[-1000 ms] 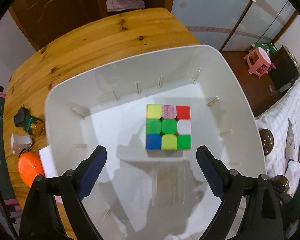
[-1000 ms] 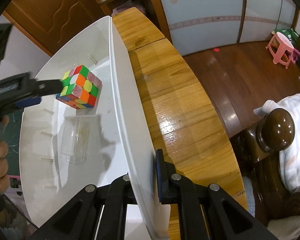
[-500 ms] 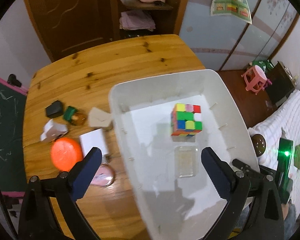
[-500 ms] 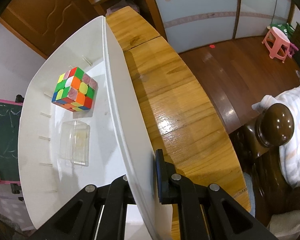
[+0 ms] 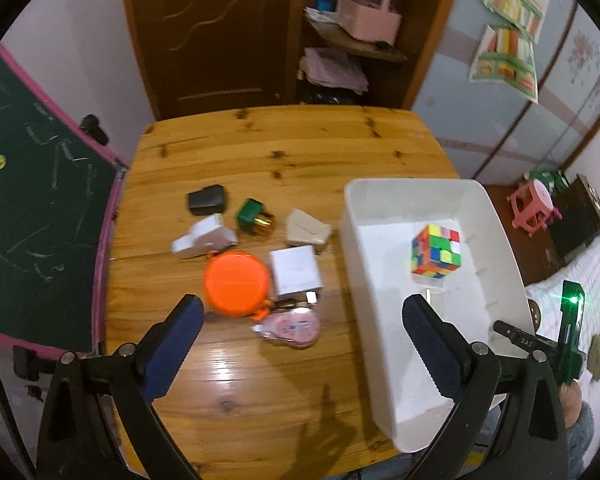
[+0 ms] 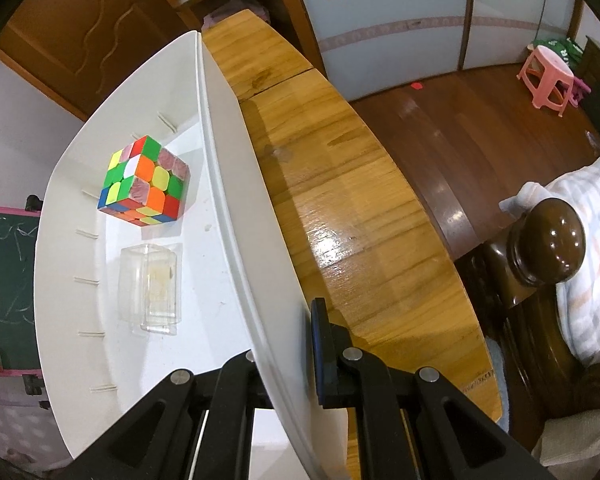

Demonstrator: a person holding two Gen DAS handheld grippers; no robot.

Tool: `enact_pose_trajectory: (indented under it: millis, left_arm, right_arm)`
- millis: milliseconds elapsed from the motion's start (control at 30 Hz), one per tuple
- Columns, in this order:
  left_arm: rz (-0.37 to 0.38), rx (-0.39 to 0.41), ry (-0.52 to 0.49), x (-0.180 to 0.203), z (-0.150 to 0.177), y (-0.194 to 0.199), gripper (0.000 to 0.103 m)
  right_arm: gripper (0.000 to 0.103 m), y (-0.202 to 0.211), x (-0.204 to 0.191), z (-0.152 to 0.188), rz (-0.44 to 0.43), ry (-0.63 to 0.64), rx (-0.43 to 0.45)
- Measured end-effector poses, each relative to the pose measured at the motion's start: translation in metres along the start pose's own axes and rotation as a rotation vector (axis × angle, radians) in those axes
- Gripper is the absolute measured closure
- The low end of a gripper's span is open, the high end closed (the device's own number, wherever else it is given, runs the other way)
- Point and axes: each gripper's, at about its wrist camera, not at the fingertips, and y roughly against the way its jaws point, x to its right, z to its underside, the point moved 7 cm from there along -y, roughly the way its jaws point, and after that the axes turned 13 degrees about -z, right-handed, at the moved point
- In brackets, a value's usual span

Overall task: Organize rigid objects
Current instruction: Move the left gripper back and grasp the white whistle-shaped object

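Left gripper (image 5: pixel 300 332) wide and empty above the tabletop (image 5: pixel 284 152); right gripper (image 6: pixel 288 344) clamped on the white bin (image 5: pixel 496 232) wall.

Bin sits at the tabletop's right edge, holding the puzzle cube (image 5: pixel 435 251) and a clear plastic case (image 6: pixel 150 288). Loose pile lies left of the bin: orange round lid (image 5: pixel 236 282), white adapter (image 5: pixel 296 272), pink tape dispenser (image 5: pixel 294 326), beige wedge (image 5: pixel 307 233), white block (image 5: pixel 202 238), green-gold item (image 5: pixel 254 218), black pouch (image 5: pixel 206 199). Judgement: next pick suits the adapter or lid, nearest the fingers; approach straight down, avoid nudging touching neighbours, right gripper steadying the bin. Hidden: the clear case is mostly behind a finger in the left view; the small item under the adapter is unclear; the bin's near corner is cut off.
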Motion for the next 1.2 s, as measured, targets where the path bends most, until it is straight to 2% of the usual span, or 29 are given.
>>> enact_pose_trajectory:
  millis: [300,467,733,867,1000,1200]
  left_arm:
    - [-0.063,0.036,0.081,-0.055,-0.003,0.009,0.003]
    - [-0.105,0.036,0.124,-0.084,-0.004,0.0,0.003]
    - [-0.147,-0.028,0.196,-0.122,0.0,-0.042,0.003]
    - [-0.146,-0.057,0.209,-0.127,-0.001,-0.066,0.003]
    - [-0.135,-0.054,0.144,-0.117,-0.007,-0.089,0.003]
    - [-0.156,-0.041,-0.111,-0.091,-0.015,-0.127,0.003]
  right_arm:
    - [0.096,-0.002,0.0,0.0,0.017,0.007,-0.001]
    - [0.096,-0.007,0.002,0.003,0.031,0.007,-0.018]
    - [0.096,-0.007,0.003,0.005,0.043,0.02,-0.035]
    - [0.096,-0.005,-0.003,0.004,0.058,0.04,-0.027]
    - [0.097,-0.004,-0.005,0.005,0.054,0.046,-0.025]
    - [0.097,-0.004,-0.006,0.004,0.055,0.048,-0.035]
